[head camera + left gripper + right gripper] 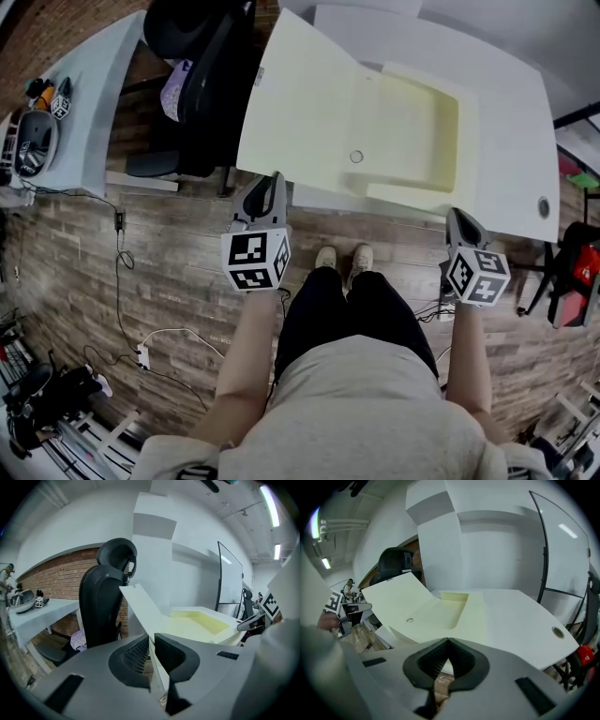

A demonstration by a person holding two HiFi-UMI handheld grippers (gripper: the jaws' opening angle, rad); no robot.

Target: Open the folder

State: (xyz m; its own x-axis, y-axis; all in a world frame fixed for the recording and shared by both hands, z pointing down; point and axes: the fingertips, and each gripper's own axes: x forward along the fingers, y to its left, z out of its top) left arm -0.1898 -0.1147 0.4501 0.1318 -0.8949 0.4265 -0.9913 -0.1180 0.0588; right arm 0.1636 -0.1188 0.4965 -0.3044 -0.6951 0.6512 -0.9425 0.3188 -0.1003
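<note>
A pale cream folder point(403, 122) lies spread open on the white table point(506, 141). Its left flap point(300, 103) slants up and hangs over the table's near-left edge, and a small round snap point(356, 157) sits on it. My left gripper point(274, 180) is at the flap's near corner. In the left gripper view the flap's thin edge point(145, 606) runs into the narrow gap of the left gripper point(150, 641), whose pads stand slightly apart. My right gripper point(459, 217) hangs off the table's near edge, shut and empty. The right gripper point(448, 643) faces the folder point(440, 609).
A black office chair point(202, 66) stands left of the table, close behind the raised flap. A pale side table point(84, 103) with small items is further left. Cables and a power strip point(141, 354) lie on the wood floor. A red object point(581, 267) stands at the right.
</note>
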